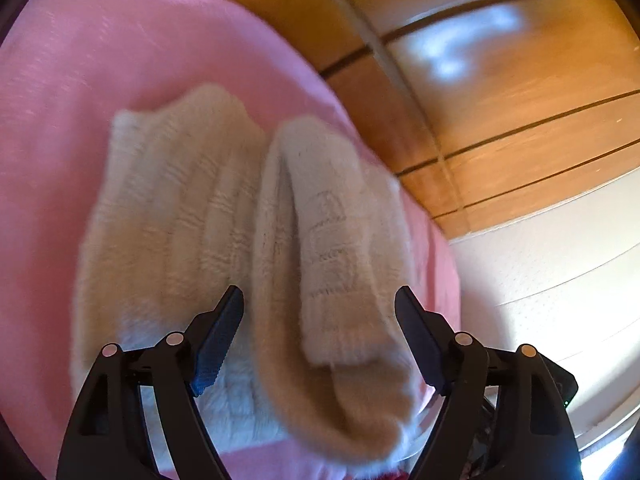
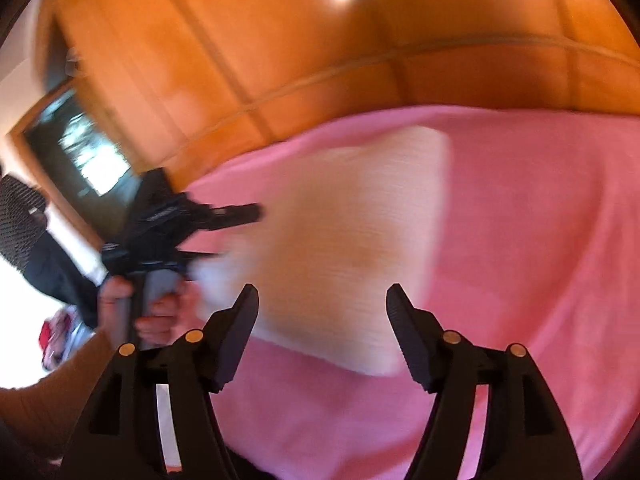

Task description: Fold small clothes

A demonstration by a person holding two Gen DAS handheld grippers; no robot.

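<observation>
The cream knit [image 1: 208,216] lies on the pink blanket [image 1: 60,120] near its edge by the wooden panelling [image 1: 520,140], one side flap already turned over onto the middle. The left gripper [image 1: 318,320] stands wide, its pads either side of that flap but not pressing; the right gripper [image 2: 322,312] is likewise spread and holds nothing, hovering above the knit's near edge. To fold well, I judge each should pinch a corner of the near edge, carry both across together, and lay the edges flush.
</observation>
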